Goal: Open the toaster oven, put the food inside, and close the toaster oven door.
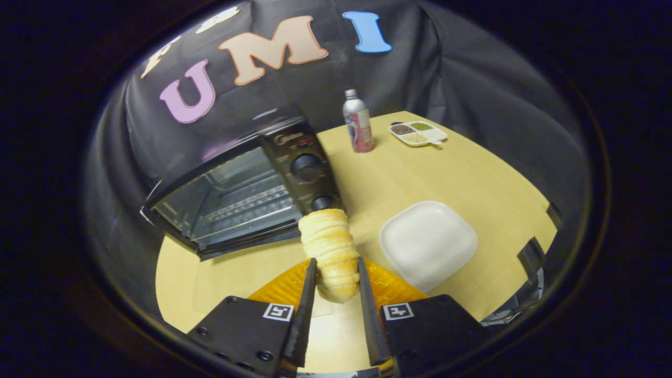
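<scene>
Bread roll point(331, 247) held between the fingers, toaster oven point(247, 189) open just beyond it.

The gripper point(336, 278) has both fingers pressed on the roll's lower half, lifted off the table, its top level with the oven's knob panel rather than the opening. Likely risks: the soft roll could bend or slip from so low a grip, or bump that panel if not shifted toward the rack. Beside the oven on the tan table point(399, 178) lie a white plate point(428, 244), a bottle point(358, 123) and a divided dish point(418, 133); black cloth walls the booth.
</scene>
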Motion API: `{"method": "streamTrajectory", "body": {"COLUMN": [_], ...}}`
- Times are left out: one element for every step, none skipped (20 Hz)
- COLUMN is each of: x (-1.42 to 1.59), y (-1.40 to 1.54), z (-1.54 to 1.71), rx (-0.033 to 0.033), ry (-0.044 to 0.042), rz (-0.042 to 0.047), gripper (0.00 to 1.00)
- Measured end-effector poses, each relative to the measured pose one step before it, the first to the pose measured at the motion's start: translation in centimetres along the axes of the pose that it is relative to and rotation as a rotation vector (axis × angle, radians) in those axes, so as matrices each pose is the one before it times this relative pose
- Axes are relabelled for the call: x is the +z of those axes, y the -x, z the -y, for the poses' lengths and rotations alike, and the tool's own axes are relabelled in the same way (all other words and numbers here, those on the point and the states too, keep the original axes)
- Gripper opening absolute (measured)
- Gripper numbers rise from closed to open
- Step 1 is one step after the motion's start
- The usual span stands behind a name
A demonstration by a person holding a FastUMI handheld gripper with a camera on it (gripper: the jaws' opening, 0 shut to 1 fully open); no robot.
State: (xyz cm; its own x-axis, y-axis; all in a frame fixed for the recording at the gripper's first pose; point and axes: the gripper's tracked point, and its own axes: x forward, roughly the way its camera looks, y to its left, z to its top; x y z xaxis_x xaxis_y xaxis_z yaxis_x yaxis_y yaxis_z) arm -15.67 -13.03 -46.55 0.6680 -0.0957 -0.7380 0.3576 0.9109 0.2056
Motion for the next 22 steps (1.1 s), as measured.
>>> {"method": "streamTrajectory", "body": {"x": [-0.261, -0.239, -0.090, -0.211, -0.024, -0.071, -0.014, -0.096, 0.007, -0.037, 0.130, 0.074, 0.075, 0.154, 0.083, -0.021, -0.029, 0.097, 0.259, 0.138, 0.202, 0.091], "y": [-0.061, -0.098, -0.164, -0.166, -0.364, -0.359, -0.443, -0.390, -0.491, -0.496, -0.571, -0.616, -0.584, -0.327, -0.582, -0.560, -0.809, -0.606, -0.636, -0.656, -0.646, -0.566], "z": [-1.274, -1.320, -1.255, -1.275, -1.155, -1.118, -0.993, -0.999, -0.938, -0.872, -0.850, -0.667, -0.708, -0.649, -0.541, -0.665, -0.552, -0.571, -0.505, -0.355, -0.352, -0.353], "rx": [0.01503, 0.01593, 0.01332, 0.01206, 0.00889, 0.00942, 0.00455, 0.00140, 0.00181, 0.00042, 0.00074, -0.00221, -0.00375, -0.00581, -0.00635, -0.00363, -0.00200, -0.00134, -0.00127, -0.00302, -0.00041, -0.00289], "ry": [-0.00196, -0.00480, -0.00788, -0.01139, -0.01361, -0.01484, -0.01487, -0.01718, -0.02080, -0.02456, -0.02845, -0.03143, -0.03226, -0.03161, -0.03021, -0.03037, -0.02734, -0.02398, -0.02309, -0.02381, -0.02159, -0.01799], "rz": [-0.00385, -0.00105, -0.00004, 0.00111, 0.00187, 0.00418, 0.00283, 0.00491, 0.00571, 0.00719, 0.00847, 0.01105, 0.00966, 0.01085, 0.01130, 0.00960, 0.00955, 0.01204, 0.01409, 0.01134, 0.00883, 0.01064], "gripper": [0.47, 0.47, 0.47, 0.47, 0.47, 0.47, 0.47, 0.47, 0.47, 0.47, 0.47, 0.47, 0.47, 0.47, 0.47, 0.47, 0.47, 0.47, 0.47, 0.47, 0.47, 0.47]}}
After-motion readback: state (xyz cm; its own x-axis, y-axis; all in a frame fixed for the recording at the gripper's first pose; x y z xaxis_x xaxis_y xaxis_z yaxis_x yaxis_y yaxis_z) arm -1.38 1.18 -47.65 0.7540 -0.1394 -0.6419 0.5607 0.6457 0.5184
